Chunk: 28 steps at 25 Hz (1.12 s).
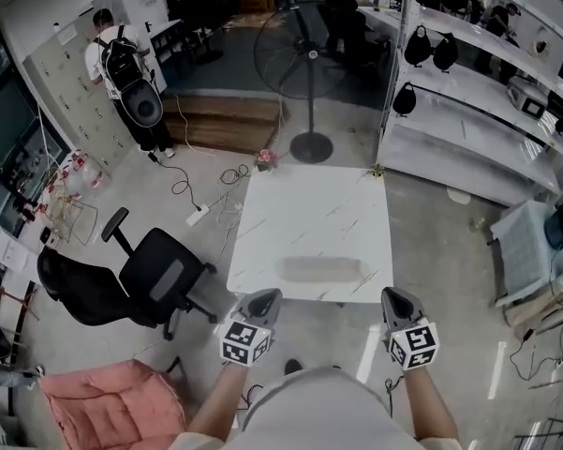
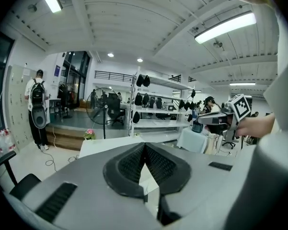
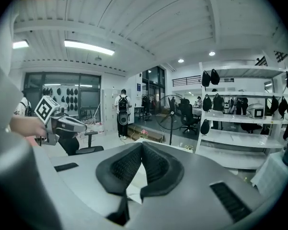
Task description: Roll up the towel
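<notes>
White marble-look table (image 1: 309, 204) sits centre frame. The towel (image 1: 320, 269) lies on it near the front edge as a pale long roll, so rolling looks done. Left gripper (image 1: 265, 298) and right gripper (image 1: 394, 296) are at lower centre, off the table near the person's body. Both are pinched together on nothing, probably because the roll needs no more handling. Towel is blurry and low-contrast; tightness and loose end can't be read. Neither gripper view shows it, since the grippers' own bodies block the tabletop.
</notes>
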Motion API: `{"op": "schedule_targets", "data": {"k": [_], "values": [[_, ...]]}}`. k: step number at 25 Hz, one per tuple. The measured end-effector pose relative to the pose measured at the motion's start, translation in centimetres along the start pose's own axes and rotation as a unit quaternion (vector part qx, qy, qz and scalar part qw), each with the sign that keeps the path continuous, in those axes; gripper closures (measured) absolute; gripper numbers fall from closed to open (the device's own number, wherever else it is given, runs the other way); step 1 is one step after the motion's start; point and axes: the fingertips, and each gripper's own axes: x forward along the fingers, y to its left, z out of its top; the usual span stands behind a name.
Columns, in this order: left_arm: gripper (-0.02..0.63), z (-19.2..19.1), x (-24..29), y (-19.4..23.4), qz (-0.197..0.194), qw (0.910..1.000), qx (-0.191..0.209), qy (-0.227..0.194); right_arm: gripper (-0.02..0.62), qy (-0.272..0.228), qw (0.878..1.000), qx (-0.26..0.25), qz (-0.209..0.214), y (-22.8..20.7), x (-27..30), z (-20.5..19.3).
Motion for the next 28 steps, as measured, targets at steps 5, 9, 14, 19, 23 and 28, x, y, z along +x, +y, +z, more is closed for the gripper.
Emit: {"op": "schedule_targets", "data": {"k": [5, 9, 14, 19, 23, 28], "values": [[0.588, 0.8, 0.1, -0.8, 0.007, 0.9999, 0.004, -0.008, 0.583, -0.009, 1.0, 0.003, 0.008, -0.8, -0.6, 0.1], [0.588, 1.3, 0.0, -1.2, 0.011, 0.9999, 0.004, -0.01, 0.584, -0.01, 1.0, -0.003, 0.012, -1.2, -1.0, 0.3], [0.588, 1.6, -0.1, -1.5, 0.018, 0.9997, 0.009, -0.014, 0.584, -0.015, 1.0, -0.012, 0.019, -0.9, -1.3, 0.8], [0.588, 1.4, 0.0, -1.8, 0.017, 0.9998, 0.005, -0.012, 0.584, -0.012, 1.0, -0.011, 0.017, -1.2, -1.2, 0.5], [0.588, 1.6, -0.1, -1.8, 0.017, 0.9998, 0.004, -0.011, 0.584, -0.007, 1.0, -0.011, 0.014, -1.4, -1.4, 0.6], [0.588, 1.4, -0.3, -1.5, 0.017, 0.9998, 0.001, -0.009, 0.584, -0.01, 1.0, -0.017, 0.014, -1.2, -1.4, 1.1]]}}
